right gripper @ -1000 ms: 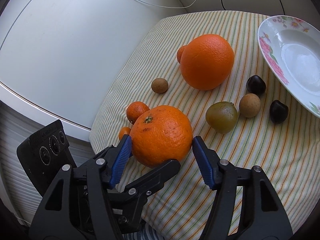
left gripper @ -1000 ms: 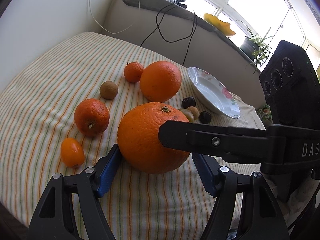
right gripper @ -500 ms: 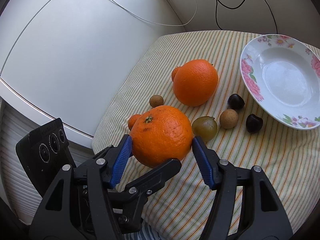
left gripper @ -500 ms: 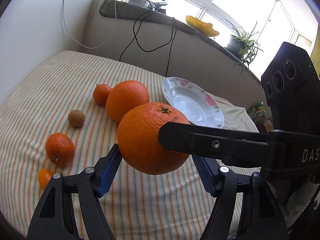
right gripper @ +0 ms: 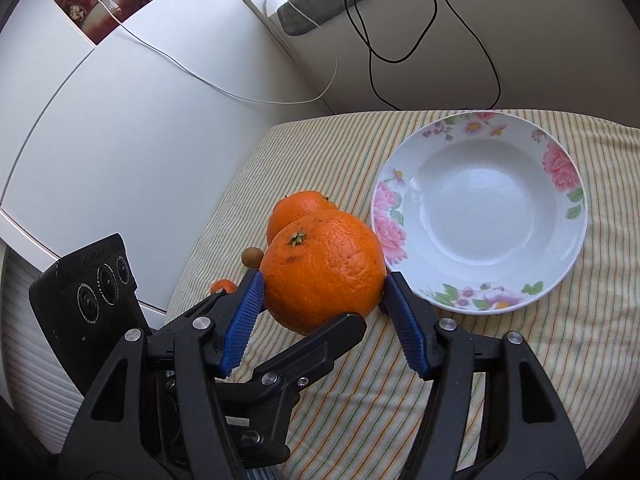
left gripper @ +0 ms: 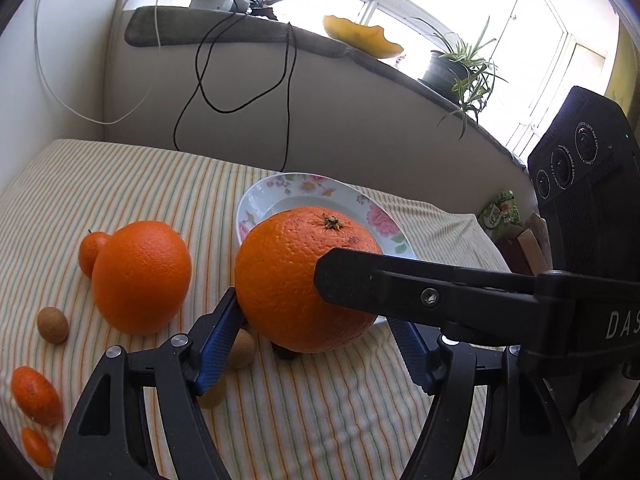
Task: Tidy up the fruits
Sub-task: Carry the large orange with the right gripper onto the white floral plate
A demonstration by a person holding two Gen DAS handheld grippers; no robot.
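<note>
Both grippers are shut on one large orange [left gripper: 288,280], held above the striped cloth. My left gripper [left gripper: 316,332] has a blue pad on each side of the orange. My right gripper [right gripper: 322,300] clamps the same orange [right gripper: 324,268] the same way, and its black finger [left gripper: 420,292] crosses the orange in the left wrist view. The white floral plate [left gripper: 304,192] lies just behind the orange; in the right wrist view this plate [right gripper: 480,212] is empty, to the right. A second large orange [left gripper: 140,276] rests on the cloth at left.
Small fruits lie on the cloth: a mandarin [left gripper: 90,248], a brown longan [left gripper: 52,325], two kumquats [left gripper: 36,396], another longan [left gripper: 242,350]. Cables hang down the wall [left gripper: 288,92] behind. A windowsill holds a potted plant [left gripper: 456,68]. A white cabinet [right gripper: 120,120] stands left.
The orange has been lifted off the cloth by both grippers and carried toward the plate. The other fruits have dropped back and left in both views.
</note>
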